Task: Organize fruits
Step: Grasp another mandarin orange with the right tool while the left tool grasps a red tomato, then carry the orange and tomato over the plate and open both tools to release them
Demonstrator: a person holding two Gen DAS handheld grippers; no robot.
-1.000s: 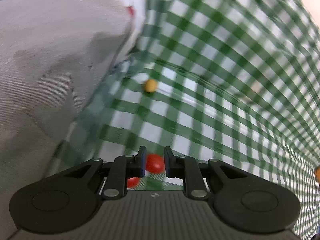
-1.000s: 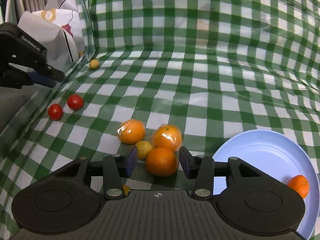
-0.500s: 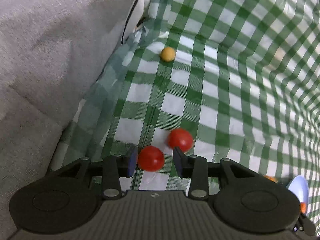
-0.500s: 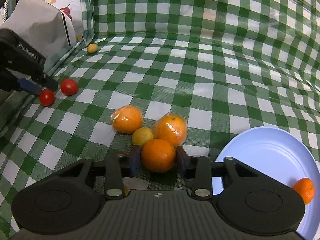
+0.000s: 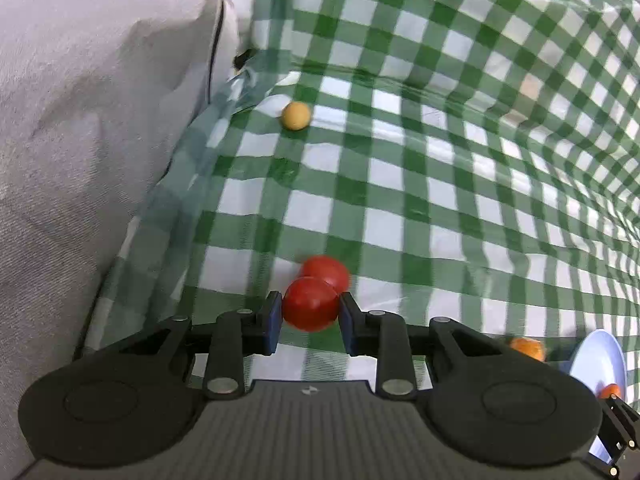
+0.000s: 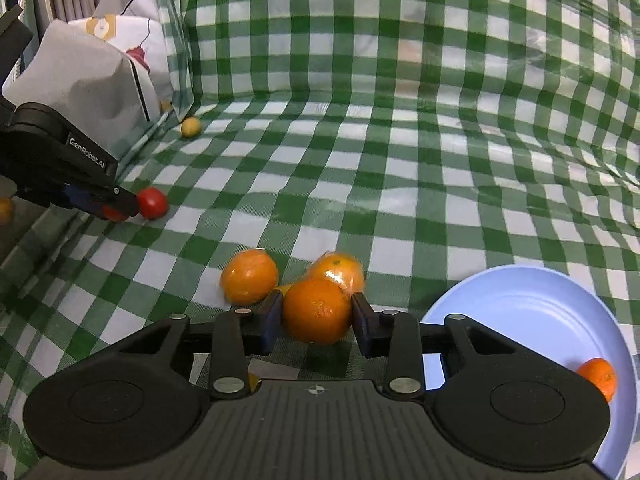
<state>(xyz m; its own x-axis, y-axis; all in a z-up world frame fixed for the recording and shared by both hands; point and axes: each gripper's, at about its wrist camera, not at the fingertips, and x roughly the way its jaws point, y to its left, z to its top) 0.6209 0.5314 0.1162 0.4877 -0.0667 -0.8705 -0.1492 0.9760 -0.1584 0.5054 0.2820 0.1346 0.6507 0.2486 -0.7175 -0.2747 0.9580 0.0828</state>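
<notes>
Leftmost, the left gripper [image 5: 309, 316] is closing its jaws on a glossy red tomato [image 5: 310, 303], a second tomato [image 5: 328, 271] touching just beyond. Rightward, the right gripper [image 6: 316, 317] clamps a dimpled bare orange [image 6: 317, 310] on the checked cloth [image 6: 400, 208], near the blue plate [image 6: 520, 304].

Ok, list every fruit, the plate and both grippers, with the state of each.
Left gripper: closing on the near tomato.
Far tomato: loose on the cloth.
Right gripper: shut on the bare orange.
Wrapped oranges: on the cloth.
Small yellow fruit: lying apart.
Blue plate: holds one orange.
</notes>
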